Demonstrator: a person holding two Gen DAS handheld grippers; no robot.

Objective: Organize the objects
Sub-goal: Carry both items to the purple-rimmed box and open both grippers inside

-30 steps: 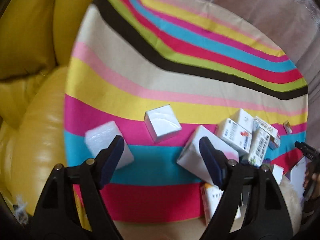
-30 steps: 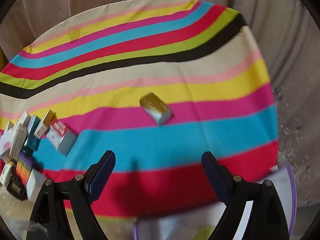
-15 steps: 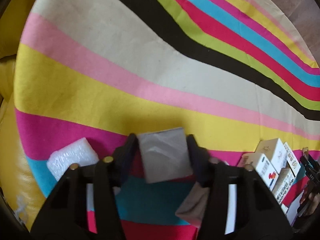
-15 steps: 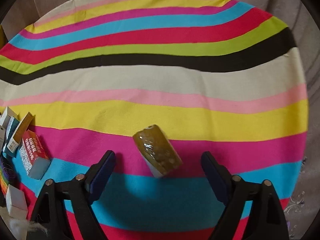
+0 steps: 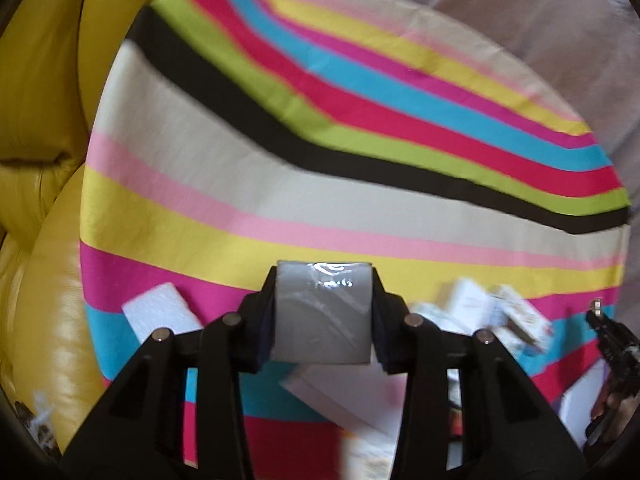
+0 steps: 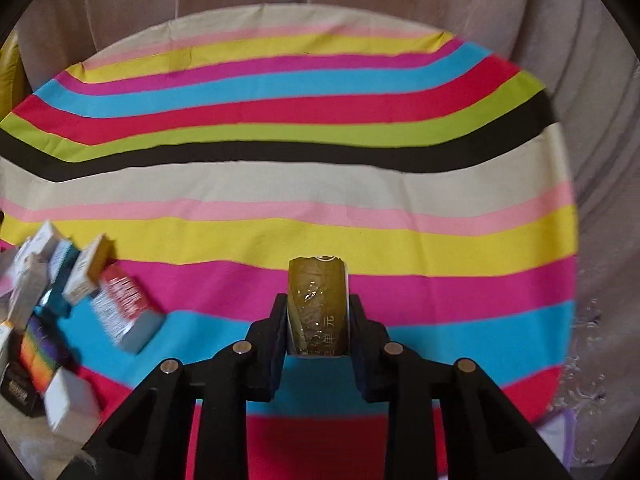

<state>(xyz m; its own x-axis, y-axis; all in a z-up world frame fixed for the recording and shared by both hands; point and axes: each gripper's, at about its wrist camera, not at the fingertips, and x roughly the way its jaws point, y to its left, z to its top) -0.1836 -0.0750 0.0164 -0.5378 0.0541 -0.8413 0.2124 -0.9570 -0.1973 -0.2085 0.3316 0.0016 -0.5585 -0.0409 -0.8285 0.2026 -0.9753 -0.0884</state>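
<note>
In the left wrist view my left gripper has its jaws closing on a grey film-wrapped box. Both pads press its sides and it hangs above the striped cloth. In the right wrist view my right gripper is shut on a narrow gold-wrapped box, held upright between the pads and off the striped cloth.
A white foam block lies left of the left gripper, and a flat white box lies under it. Small cartons are piled at the right. Yellow leather cushions border the left. A red-and-white carton and several small boxes lie left of the right gripper.
Each gripper came down over its box and shut on it. Both boxes now hang off the cloth, and both views have pulled back from it.
</note>
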